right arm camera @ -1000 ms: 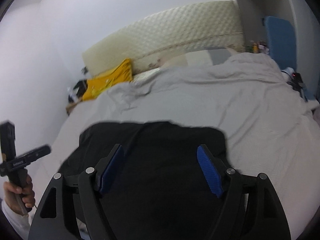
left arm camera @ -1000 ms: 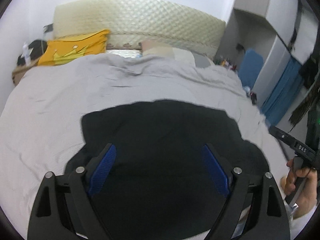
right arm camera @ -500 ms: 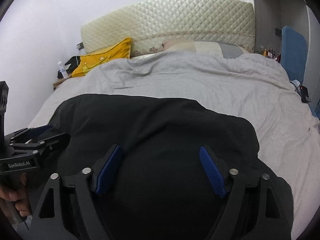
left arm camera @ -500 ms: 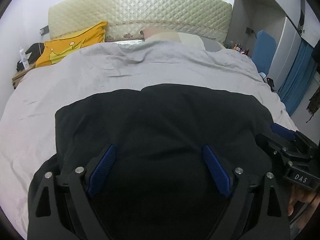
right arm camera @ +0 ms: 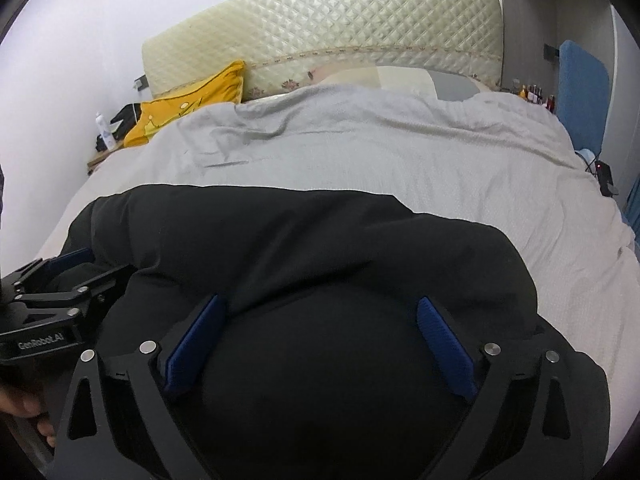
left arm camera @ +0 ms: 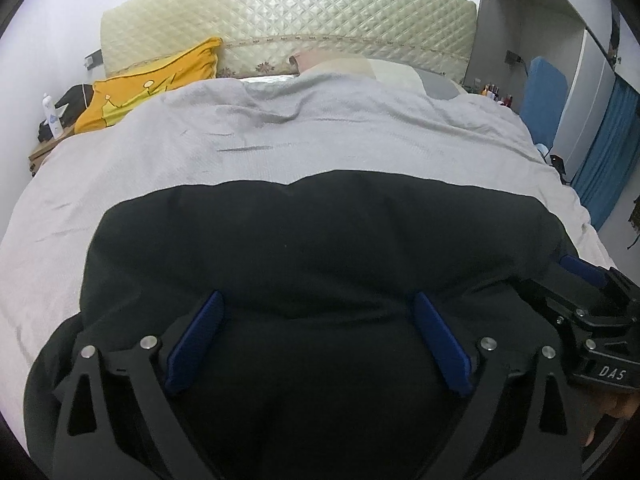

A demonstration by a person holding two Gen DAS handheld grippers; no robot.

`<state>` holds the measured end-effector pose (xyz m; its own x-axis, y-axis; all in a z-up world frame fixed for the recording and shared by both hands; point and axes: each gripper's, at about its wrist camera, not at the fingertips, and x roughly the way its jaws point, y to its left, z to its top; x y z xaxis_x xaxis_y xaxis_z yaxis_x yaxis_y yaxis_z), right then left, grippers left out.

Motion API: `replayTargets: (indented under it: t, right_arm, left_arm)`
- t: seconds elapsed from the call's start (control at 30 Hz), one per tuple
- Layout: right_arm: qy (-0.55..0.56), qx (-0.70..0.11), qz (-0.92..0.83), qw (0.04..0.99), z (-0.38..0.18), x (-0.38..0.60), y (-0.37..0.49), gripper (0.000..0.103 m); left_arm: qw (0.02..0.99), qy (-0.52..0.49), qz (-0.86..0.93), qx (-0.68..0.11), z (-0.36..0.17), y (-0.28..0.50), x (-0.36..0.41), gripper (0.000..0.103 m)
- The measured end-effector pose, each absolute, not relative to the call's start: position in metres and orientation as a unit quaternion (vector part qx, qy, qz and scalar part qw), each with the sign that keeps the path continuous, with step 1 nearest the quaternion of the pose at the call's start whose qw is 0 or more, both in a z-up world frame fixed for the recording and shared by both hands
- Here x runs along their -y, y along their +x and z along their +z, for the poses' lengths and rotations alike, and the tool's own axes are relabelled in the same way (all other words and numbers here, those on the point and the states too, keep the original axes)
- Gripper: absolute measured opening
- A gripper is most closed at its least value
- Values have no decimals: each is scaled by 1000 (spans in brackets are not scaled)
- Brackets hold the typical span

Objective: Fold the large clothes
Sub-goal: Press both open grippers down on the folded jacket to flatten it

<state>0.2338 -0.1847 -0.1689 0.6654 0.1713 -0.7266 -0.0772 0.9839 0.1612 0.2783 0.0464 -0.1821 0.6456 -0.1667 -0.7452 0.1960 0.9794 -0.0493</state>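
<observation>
The left gripper (left arm camera: pixel 316 340) has its blue fingers (left arm camera: pixel 196 344) spread wide; they have just been opening, and black cloth lies in the gap between them with neither pad pressing on it. The right gripper (right arm camera: pixel 320 344) is the same: fingers (right arm camera: pixel 444 344) wide apart after opening, held over the cloth and pinching nothing.

Both hover above the black garment (left arm camera: pixel 320 240), which lies spread on the near half of the bed (left arm camera: pixel 280 140). Its far edge runs roughly straight across the grey duvet, and its near part drops out of view under the grippers. In the left wrist view the right gripper shows at the garment's right edge; in the right wrist view the left one shows at its left edge.

Beyond the garment's far edge the duvet is bare and lightly creased up to a yellow pillow (left arm camera: pixel 152 84) and a pale pillow (left arm camera: pixel 340 66) at the quilted headboard (left arm camera: pixel 288 12). A strip of bare duvet borders the garment on either side. A bedside table (left arm camera: pixel 48 148) with a bottle stands left, and a blue curtain (left arm camera: pixel 608 152) hangs right.
</observation>
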Motion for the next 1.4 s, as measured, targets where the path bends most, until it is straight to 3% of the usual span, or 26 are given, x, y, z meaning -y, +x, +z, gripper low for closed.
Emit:
replayTargets:
  t: [0.5,1.0,1.4]
  right_arm:
    - [63,-410,71,907,-194,183,269,103]
    - [55,-363,72,927,-158,214,225,103]
    - [78,-382,29,920,-182,247,227,103]
  left_arm:
    - [902,15,-90,-422,-199,305,-44,98]
    - [925,20,-60,-375,-165,282,-88,98]
    - [919,44,-17,-392,-190,282,-112,99]
